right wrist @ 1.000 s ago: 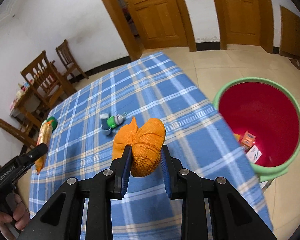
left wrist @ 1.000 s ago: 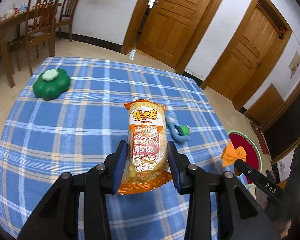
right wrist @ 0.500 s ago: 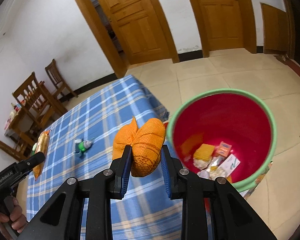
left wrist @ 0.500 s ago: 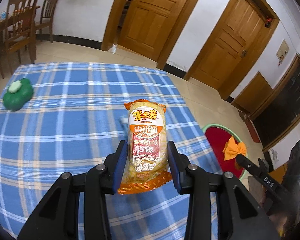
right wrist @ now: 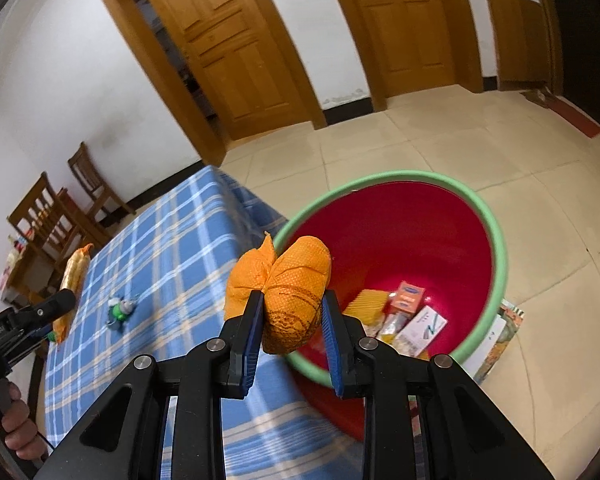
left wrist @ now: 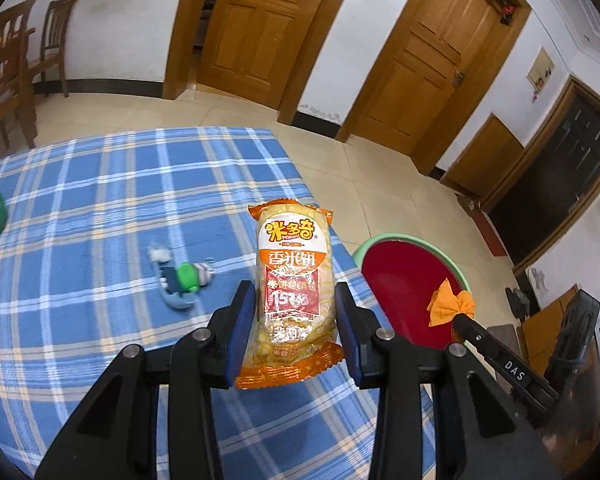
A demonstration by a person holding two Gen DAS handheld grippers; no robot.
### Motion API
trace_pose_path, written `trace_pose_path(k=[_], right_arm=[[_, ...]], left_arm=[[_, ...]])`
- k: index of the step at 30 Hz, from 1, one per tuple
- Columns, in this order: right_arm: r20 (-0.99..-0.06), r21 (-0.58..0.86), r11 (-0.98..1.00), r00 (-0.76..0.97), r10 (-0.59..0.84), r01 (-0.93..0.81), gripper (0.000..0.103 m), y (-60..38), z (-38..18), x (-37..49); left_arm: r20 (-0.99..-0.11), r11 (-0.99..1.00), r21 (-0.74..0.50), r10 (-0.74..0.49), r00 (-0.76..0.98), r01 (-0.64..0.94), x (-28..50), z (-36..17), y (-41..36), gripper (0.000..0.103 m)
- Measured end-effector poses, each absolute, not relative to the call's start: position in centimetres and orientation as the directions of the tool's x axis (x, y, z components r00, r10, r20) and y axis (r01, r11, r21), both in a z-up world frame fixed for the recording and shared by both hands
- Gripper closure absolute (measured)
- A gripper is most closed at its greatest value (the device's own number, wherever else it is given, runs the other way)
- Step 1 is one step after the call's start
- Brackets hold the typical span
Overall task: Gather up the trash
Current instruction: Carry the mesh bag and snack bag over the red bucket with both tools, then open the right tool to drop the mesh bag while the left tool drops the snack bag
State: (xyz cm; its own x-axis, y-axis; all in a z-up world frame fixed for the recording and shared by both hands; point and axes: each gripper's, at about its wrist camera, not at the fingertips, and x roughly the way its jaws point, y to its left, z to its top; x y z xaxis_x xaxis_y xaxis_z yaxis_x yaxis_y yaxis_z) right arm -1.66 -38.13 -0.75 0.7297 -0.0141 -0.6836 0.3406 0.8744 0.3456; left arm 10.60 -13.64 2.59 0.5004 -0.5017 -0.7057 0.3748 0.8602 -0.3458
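While both hands have been swinging off the blue-checked desk toward the red bin, its mouth is now filling the right view, so dropping looks close. The right gripper is tilting downward at the bin's near rim, jaws gripping the orange mesh wad. The left gripper, angled likewise above the desk's edge, is clamping the rice-cracker packet.

Bin beside table, boxes inside
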Motion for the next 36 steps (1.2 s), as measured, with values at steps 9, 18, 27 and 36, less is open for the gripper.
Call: trace_pose_path(k=[9, 18, 27, 36], right_arm=[[-0.708, 0.348, 0.84, 0.704, -0.057, 0.417, 0.074, -41.3, -2.8, -1.7], [-0.726, 0.371, 0.81, 0.686, -0.052, 0.454, 0.07, -43.2, -4.2, -1.9], [-0.74, 0.371, 0.788, 0.669, -0.07, 0.492, 0.059, -44.3, -4.5, -2.7], [-0.73, 0.39, 0.764, 0.679, -0.084, 0.514, 0.058, -45.6, -4.2, -3.9]], left_arm=[[-0.732, 0.84, -0.321, -0.513, 0.448, 0.437, 10.8, 1.7, -17.8, 0.063], [-0.752, 0.808, -0.304, -0.529, 0.394, 0.505, 10.3, 1.0, -22.0, 0.063], [-0.772, 0.782, -0.308, -0.539, 0.338, 0.542, 10.3, -0.4, -25.0, 0.063], [-0.786, 0.75, -0.305, -0.547, 0.289, 0.587, 9.8, -1.6, -27.8, 0.063]])
